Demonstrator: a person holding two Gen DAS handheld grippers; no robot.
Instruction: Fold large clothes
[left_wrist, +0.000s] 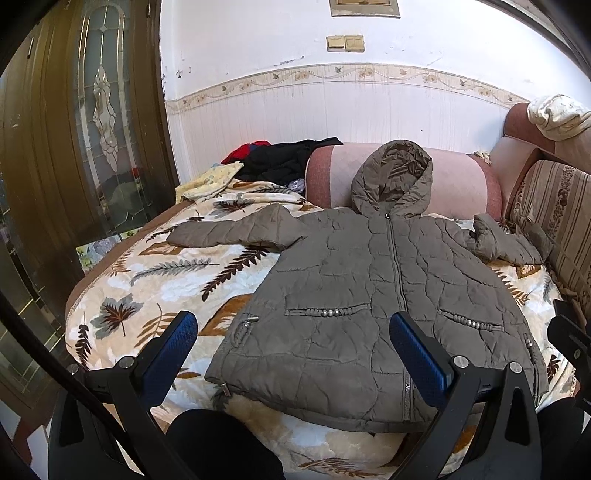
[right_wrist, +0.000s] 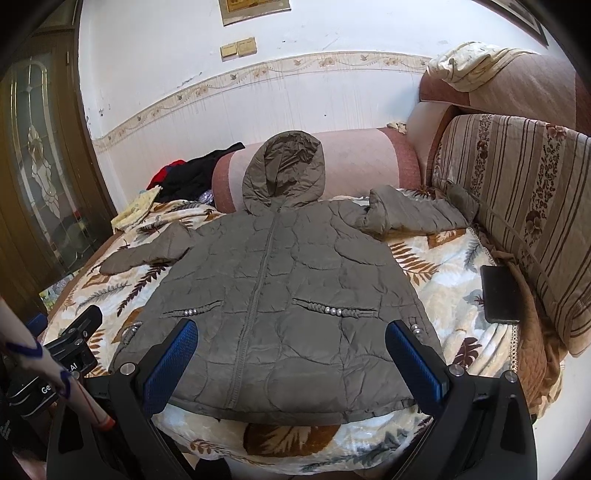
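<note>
The olive-grey quilted hooded jacket (left_wrist: 369, 295) is lying flat, zipped, on the leaf-print blanket (left_wrist: 147, 288) — just ahead of both fingertip pairs. The left gripper (left_wrist: 293, 354) and right gripper (right_wrist: 291, 356) are hovering with blue-padded fingers spread wide — gripping nothing.

Both fisheye views are evenly lit by soft, diffuse daylight; the white wall (left_wrist: 258, 55) appears bright, nearly washed out. Shadows are faint, with only a thin dark band under the jacket (right_wrist: 280, 302) hem. Straight lines bow strongly toward the frame edges, and black vignetting fills the corners. Focus is sharp centrally, softening slightly at the rims.
</note>
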